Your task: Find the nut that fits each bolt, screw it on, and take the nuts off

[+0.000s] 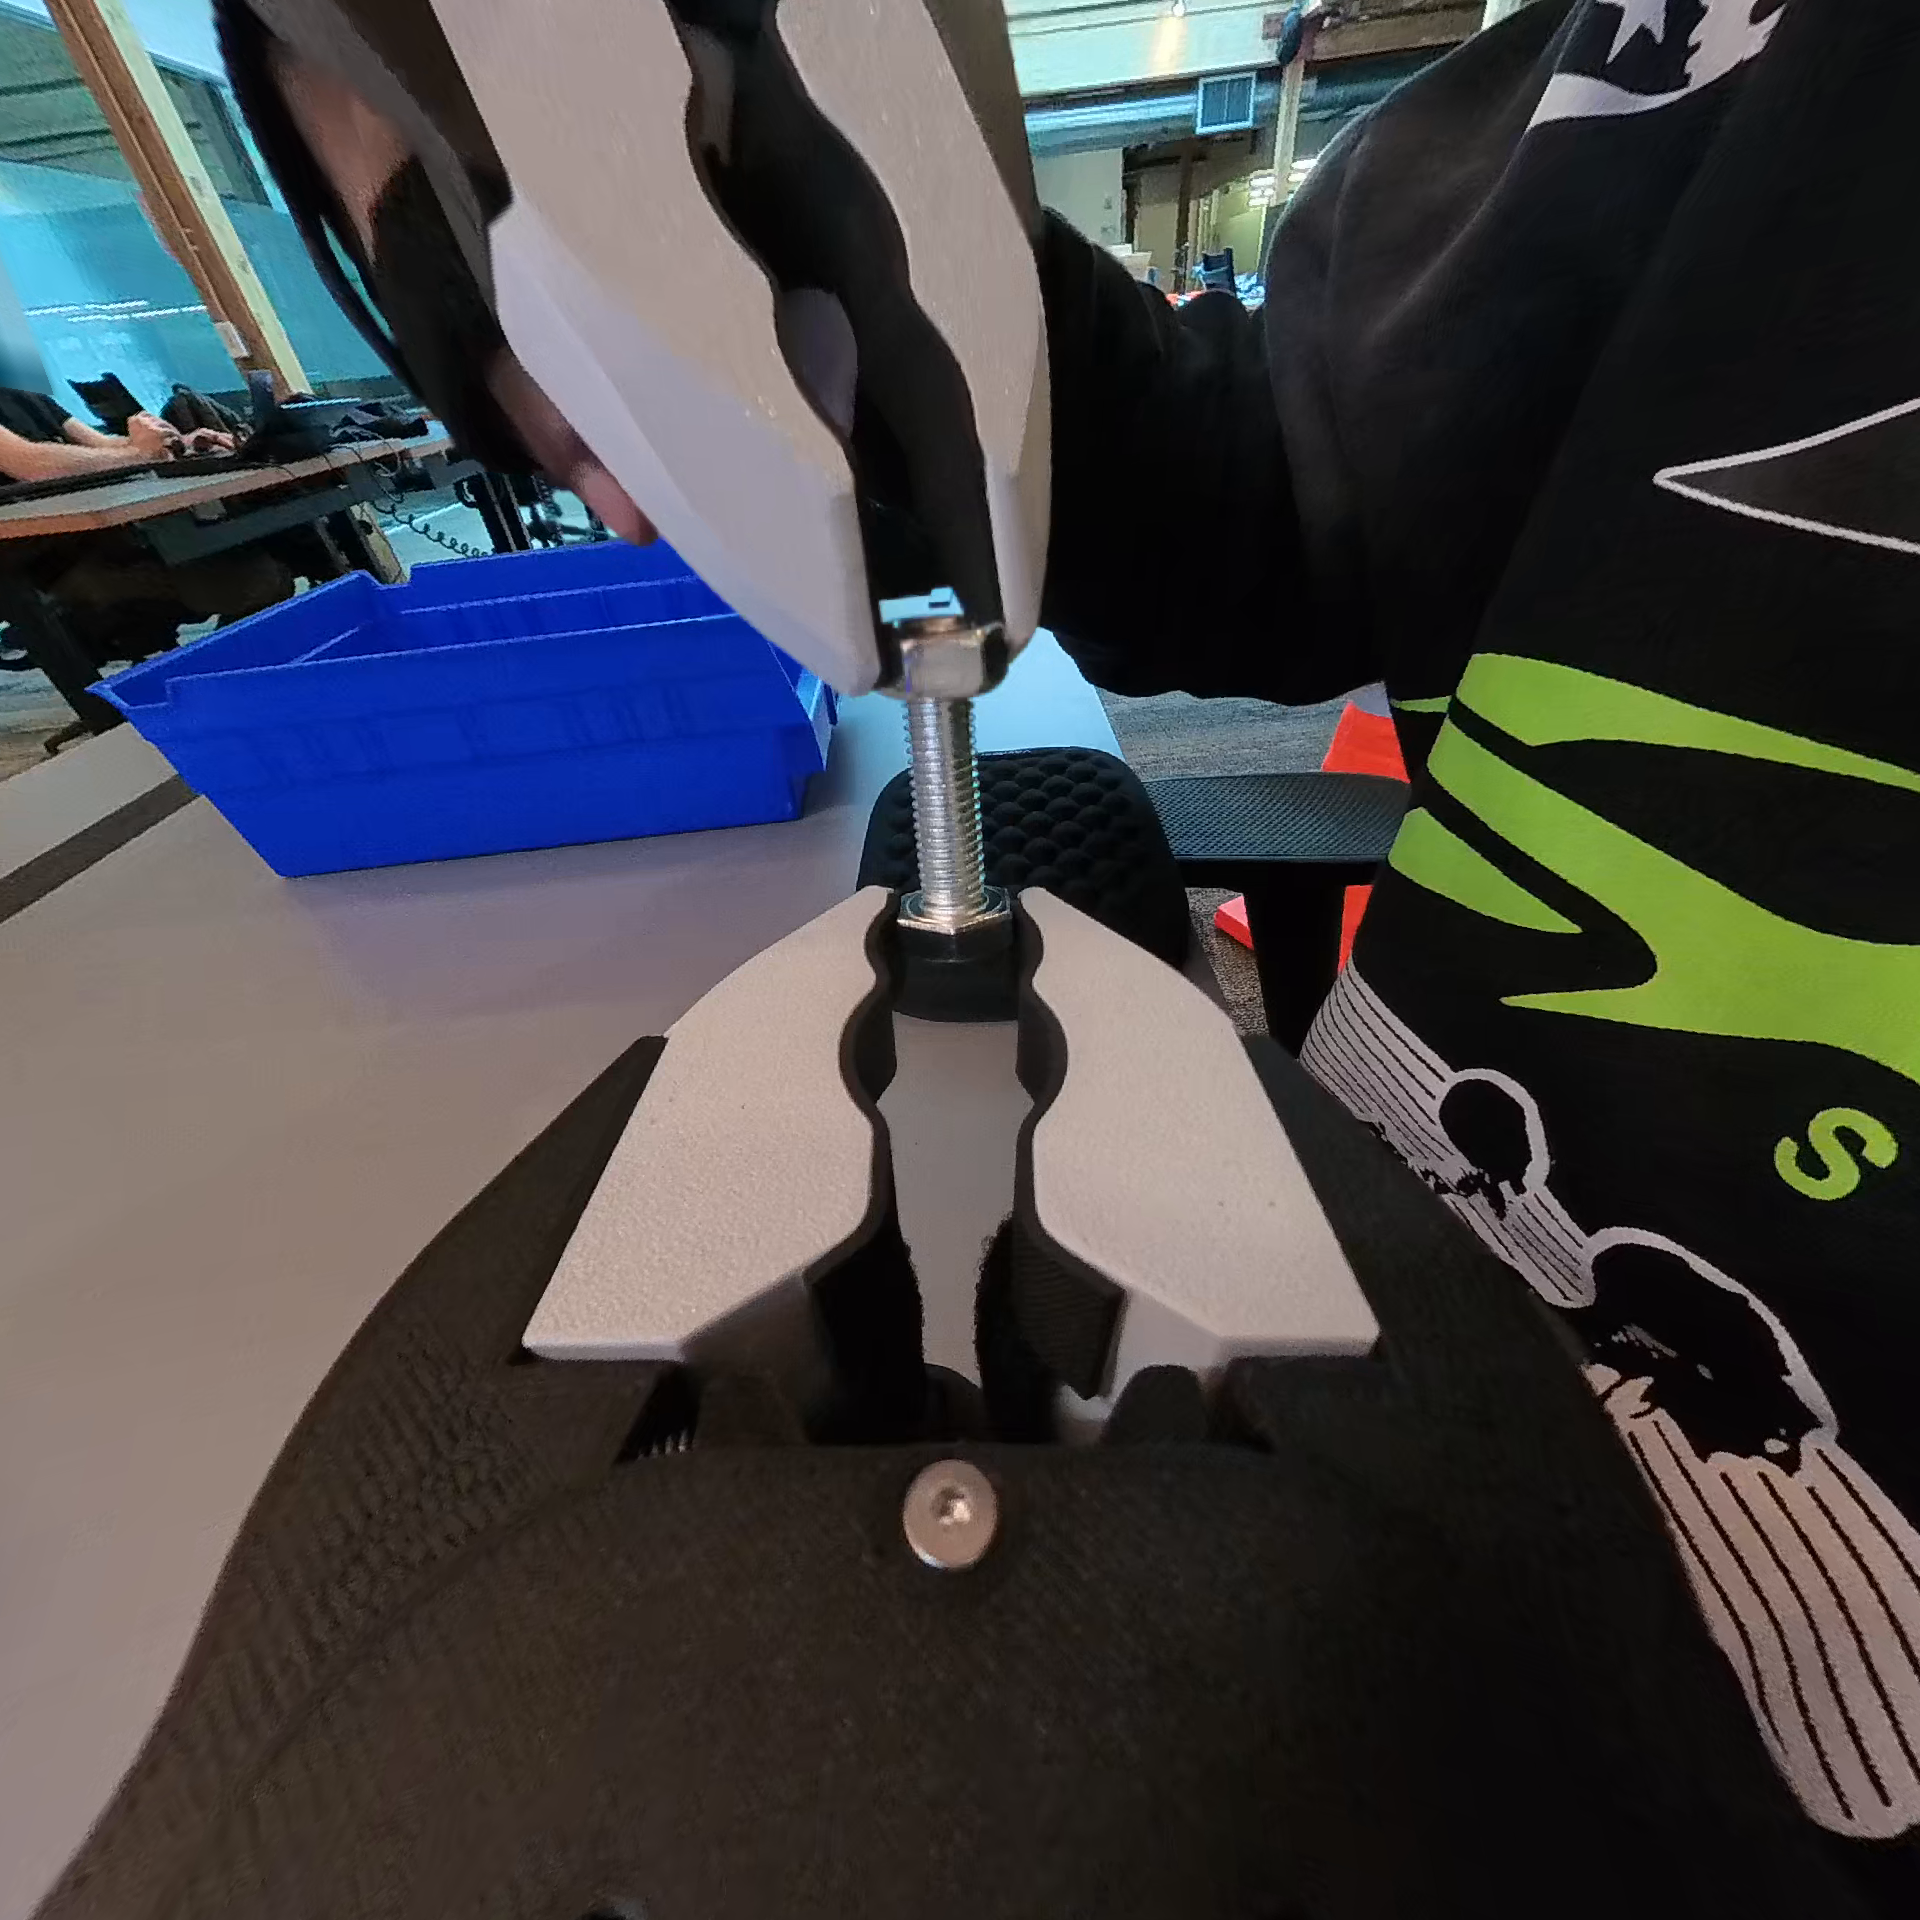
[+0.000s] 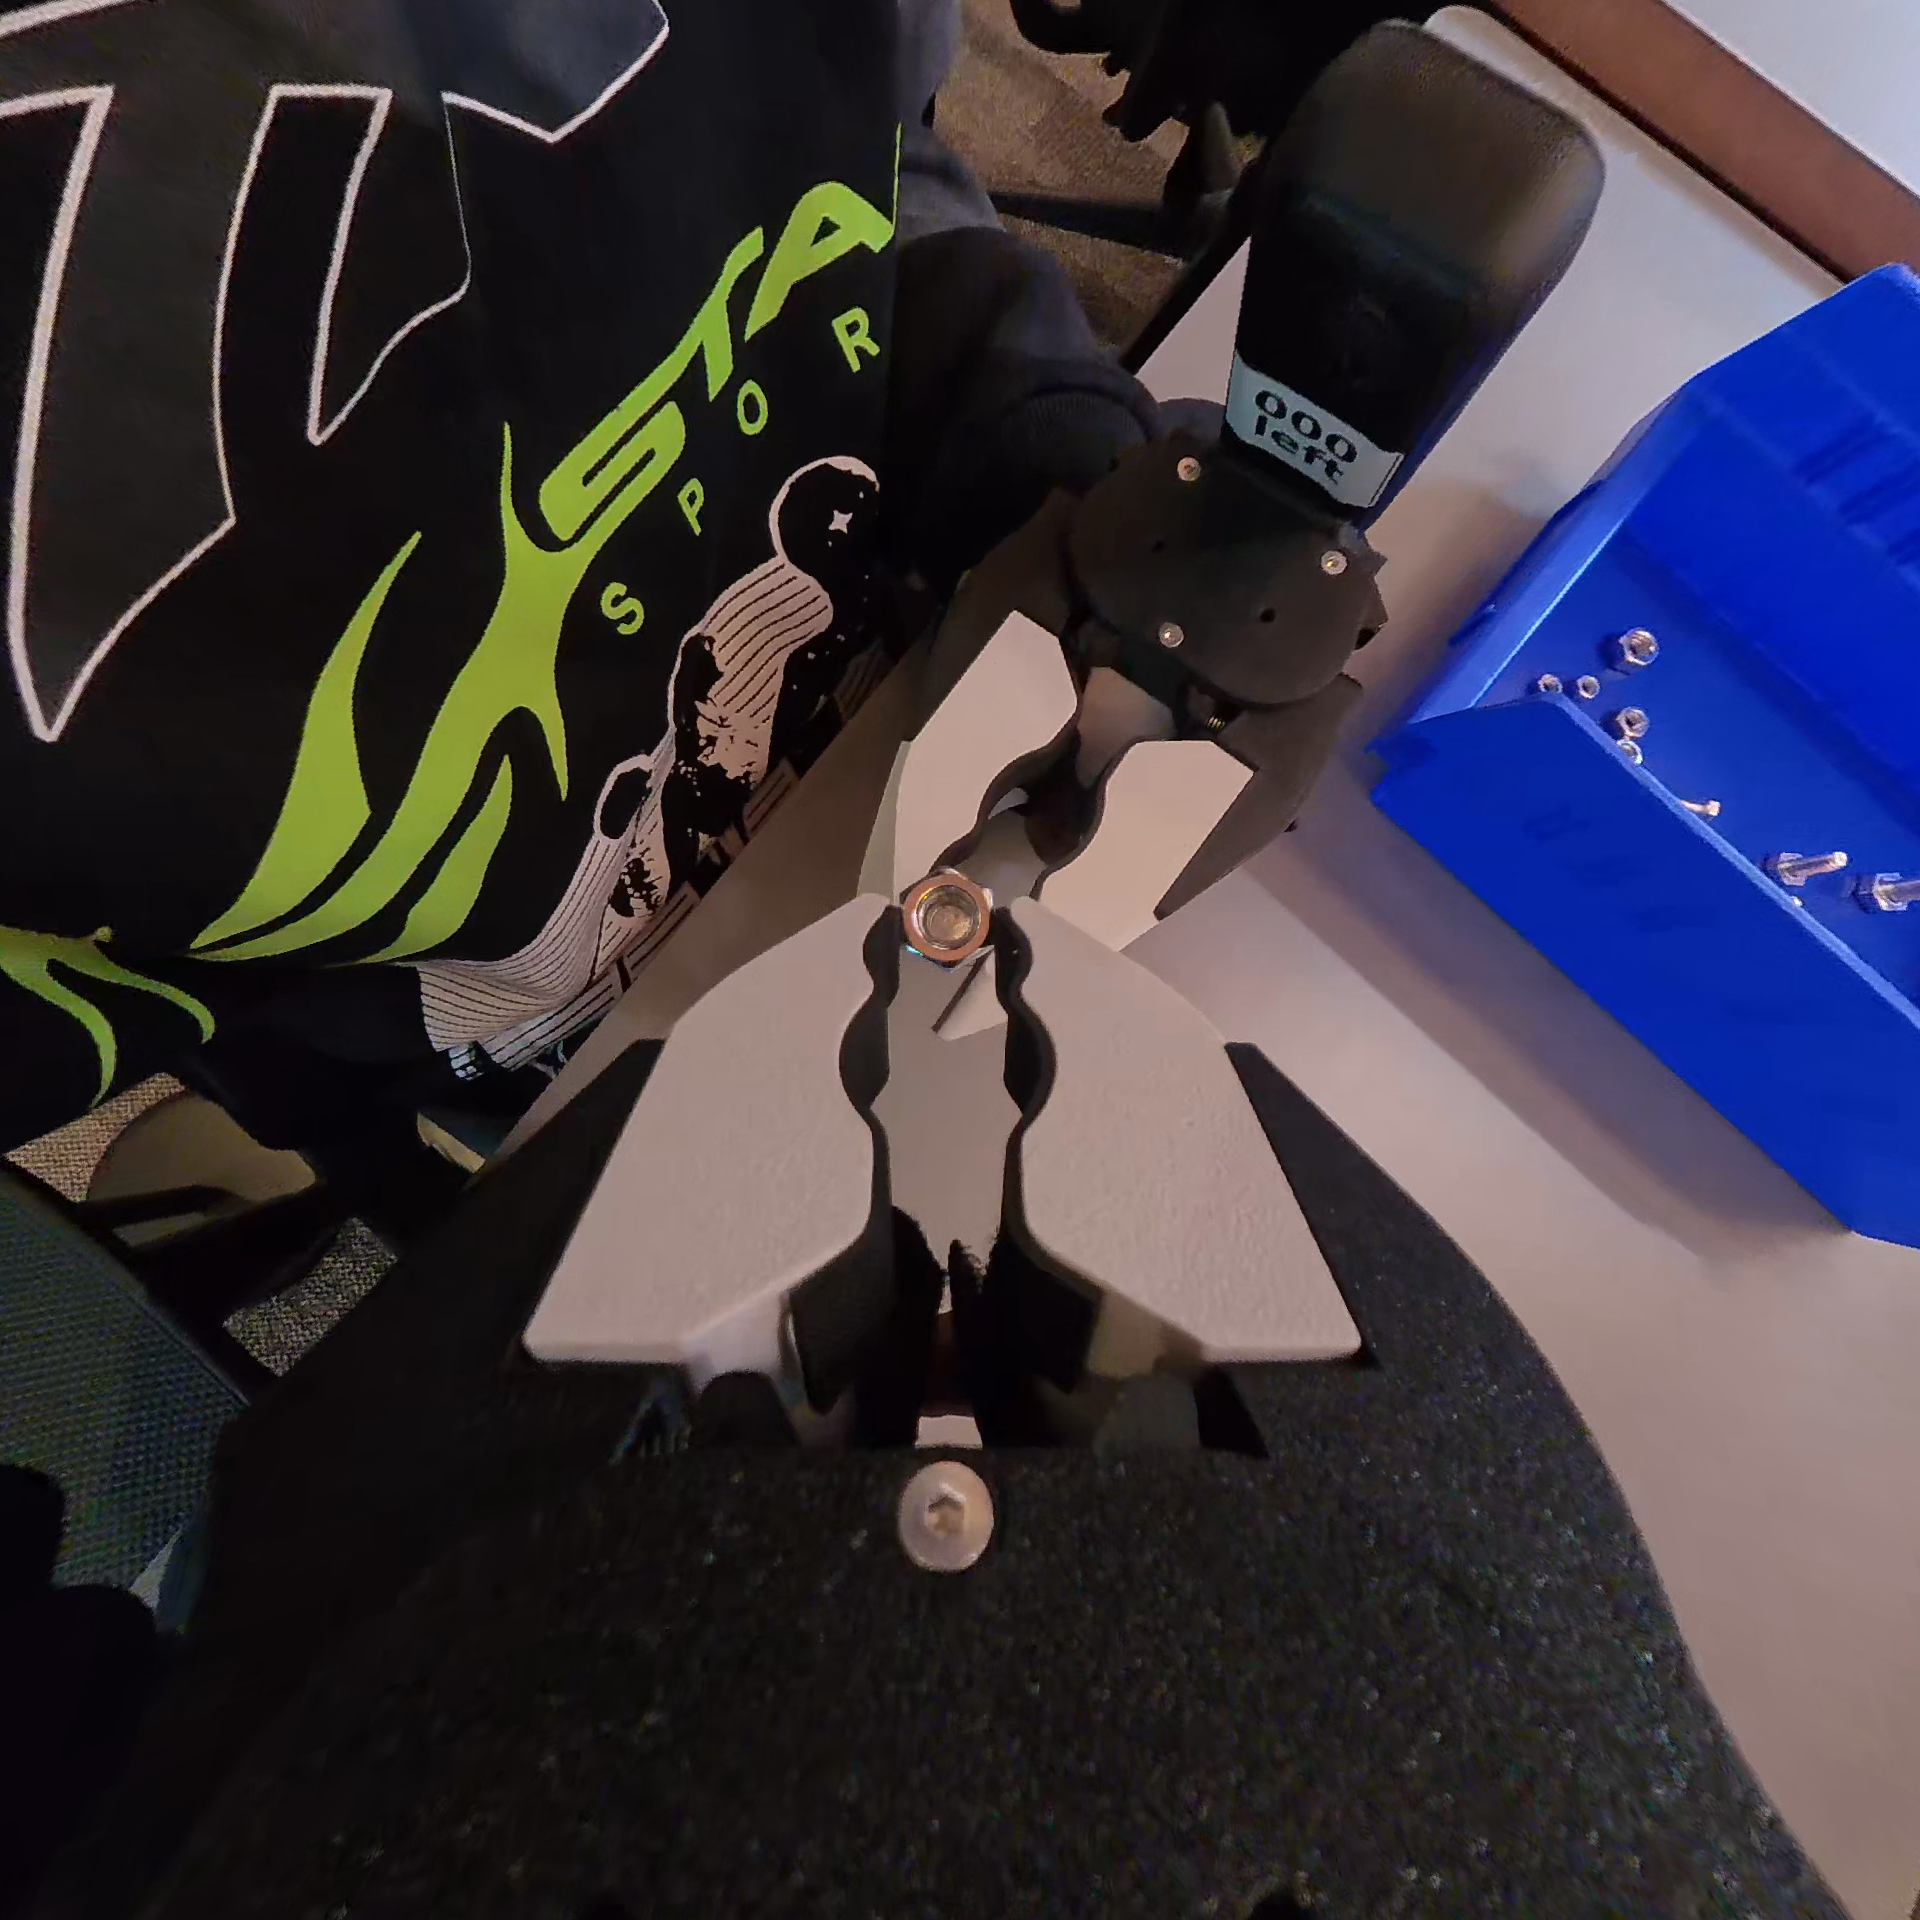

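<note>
Above the grey table (image 1: 312, 1039), at about 5 o'clock from the blue bin (image 1: 468, 717), a silver bolt (image 1: 943, 805) stands upright between both grippers. The left gripper (image 1: 948, 920) has its jaws clamped on the bolt's head at the bottom. The right gripper (image 1: 940, 649) comes down from 12 o'clock, jaws closed on a hex nut (image 1: 940, 665) at the bolt's top end. Loose nuts (image 2: 1621, 686) and bolts (image 2: 1813, 862) lie in the bin.
</note>
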Motion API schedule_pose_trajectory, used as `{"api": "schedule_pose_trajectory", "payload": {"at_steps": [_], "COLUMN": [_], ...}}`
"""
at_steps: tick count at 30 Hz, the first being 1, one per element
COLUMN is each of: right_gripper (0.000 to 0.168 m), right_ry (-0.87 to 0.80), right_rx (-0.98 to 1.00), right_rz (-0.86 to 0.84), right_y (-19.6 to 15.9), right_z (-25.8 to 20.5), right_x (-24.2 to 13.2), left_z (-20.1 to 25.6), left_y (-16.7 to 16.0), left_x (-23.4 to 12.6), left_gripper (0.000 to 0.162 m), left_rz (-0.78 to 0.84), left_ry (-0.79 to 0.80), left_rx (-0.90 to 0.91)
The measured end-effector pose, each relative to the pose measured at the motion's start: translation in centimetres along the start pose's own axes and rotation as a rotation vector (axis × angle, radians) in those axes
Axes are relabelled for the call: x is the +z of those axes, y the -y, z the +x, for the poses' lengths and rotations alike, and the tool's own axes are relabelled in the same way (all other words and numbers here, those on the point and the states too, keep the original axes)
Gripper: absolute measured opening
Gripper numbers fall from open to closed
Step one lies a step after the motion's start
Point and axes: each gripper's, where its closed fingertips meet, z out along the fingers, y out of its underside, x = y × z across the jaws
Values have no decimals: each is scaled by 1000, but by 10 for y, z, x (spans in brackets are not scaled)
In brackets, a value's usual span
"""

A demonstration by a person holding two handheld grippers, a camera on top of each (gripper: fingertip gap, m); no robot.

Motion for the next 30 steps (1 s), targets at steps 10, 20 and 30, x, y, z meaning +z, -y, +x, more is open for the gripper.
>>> {"api": "schedule_pose_trajectory", "payload": {"at_steps": [10, 20, 30], "right_gripper": [18, 18, 18], "right_ry": [-40, -197, -265], "right_rx": [36, 268, 316], "right_rz": [18, -131, -209], "right_y": [-2, -23, -27], "right_z": [9, 32, 37], "right_x": [-1, -5, -6], "left_z": [-7, -39, -46], "left_y": [2, -10, -13], "left_x": [-2, -4, -5], "left_gripper": [19, 19, 19], "left_rz": [14, -72, -90], "left_ry": [42, 302, 355], "left_rx": [-32, -67, -71]}}
